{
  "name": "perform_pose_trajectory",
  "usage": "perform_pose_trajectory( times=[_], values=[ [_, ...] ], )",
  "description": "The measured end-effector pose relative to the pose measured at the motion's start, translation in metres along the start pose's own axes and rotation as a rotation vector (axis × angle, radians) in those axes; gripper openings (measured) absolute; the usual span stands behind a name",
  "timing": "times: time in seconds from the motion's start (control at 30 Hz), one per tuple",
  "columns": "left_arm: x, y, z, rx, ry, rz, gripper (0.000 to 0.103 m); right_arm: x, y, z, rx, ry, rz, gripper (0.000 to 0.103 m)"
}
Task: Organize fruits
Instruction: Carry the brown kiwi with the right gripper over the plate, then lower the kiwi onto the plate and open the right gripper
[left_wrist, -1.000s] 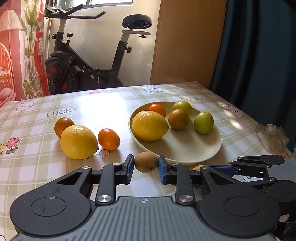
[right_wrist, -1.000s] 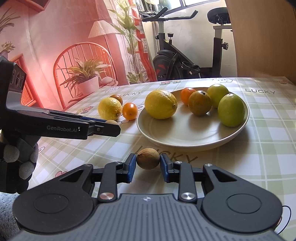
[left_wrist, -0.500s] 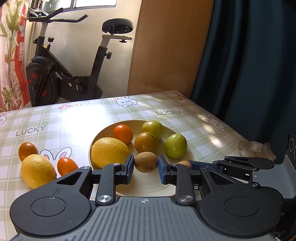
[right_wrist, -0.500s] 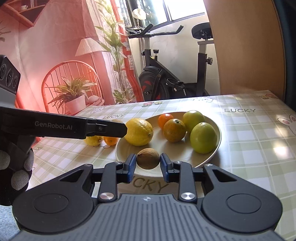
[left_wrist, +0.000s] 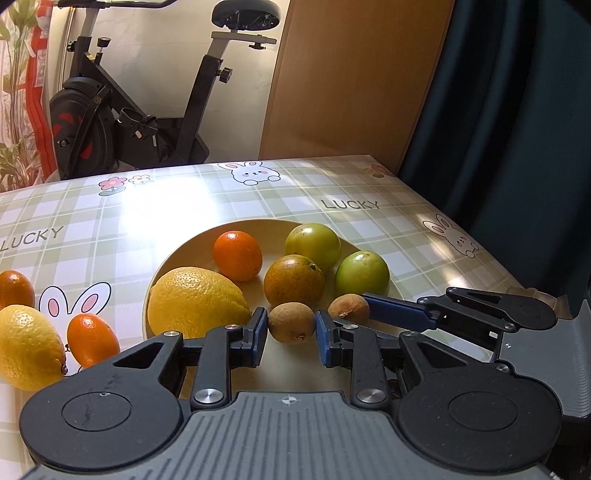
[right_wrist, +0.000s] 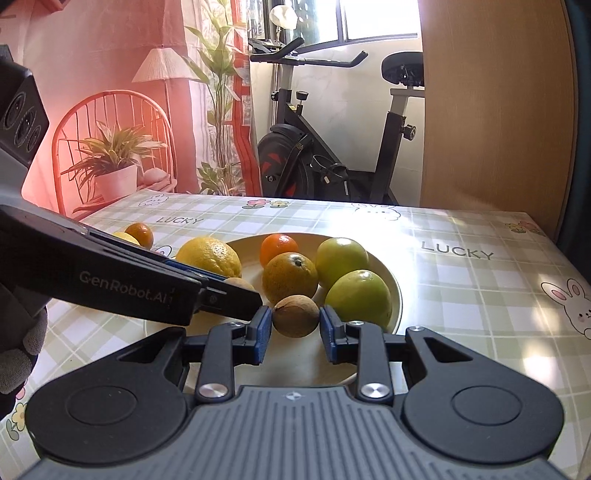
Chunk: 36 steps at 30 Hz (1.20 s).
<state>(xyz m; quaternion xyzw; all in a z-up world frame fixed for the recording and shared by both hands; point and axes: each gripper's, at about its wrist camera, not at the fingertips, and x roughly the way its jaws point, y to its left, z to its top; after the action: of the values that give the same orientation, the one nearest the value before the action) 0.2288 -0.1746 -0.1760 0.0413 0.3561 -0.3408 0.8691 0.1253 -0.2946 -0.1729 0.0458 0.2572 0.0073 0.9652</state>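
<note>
Over the plate (left_wrist: 177, 254), two grippers, jaws each gripping one kiwi (left_wrist: 291, 322), five fruits inside.

Two brown kiwis (left_wrist: 291, 327) (right_wrist: 295, 316) held over the fruit-filled cream plate (left_wrist: 258, 229).

Green-checked tablecloth (left_wrist: 258, 199) with white bunnies — cream plate (left_wrist: 258, 225), blue-padded claw (left_wrist: 291, 338).

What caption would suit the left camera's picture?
Left gripper holding a small brown fruit over a plate of lemons, oranges and green fruit.
</note>
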Motion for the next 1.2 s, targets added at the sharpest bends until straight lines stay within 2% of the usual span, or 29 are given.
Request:
perform_pose_trajectory(
  times=[0.37, 0.77, 1.0, 1.2],
  values=[
    [0.01, 0.0, 0.001, -0.012, 0.009, -0.004, 0.03, 0.008, -0.007, 0.001, 0.032, 0.025, -0.012, 0.031],
    [0.005, 0.0, 0.002, -0.024, 0.006, -0.011, 0.031, 0.005, -0.008, 0.0, 0.059, 0.007, -0.034, 0.031],
    [-0.014, -0.006, -0.003, -0.03, -0.033, 0.019, 0.042, -0.001, -0.011, -0.002, 0.071, -0.019, -0.024, 0.033],
    [-0.034, -0.004, -0.007, -0.067, -0.064, 0.022, 0.043, -0.003, -0.012, -0.002, 0.08, -0.032, -0.018, 0.033]
  ],
)
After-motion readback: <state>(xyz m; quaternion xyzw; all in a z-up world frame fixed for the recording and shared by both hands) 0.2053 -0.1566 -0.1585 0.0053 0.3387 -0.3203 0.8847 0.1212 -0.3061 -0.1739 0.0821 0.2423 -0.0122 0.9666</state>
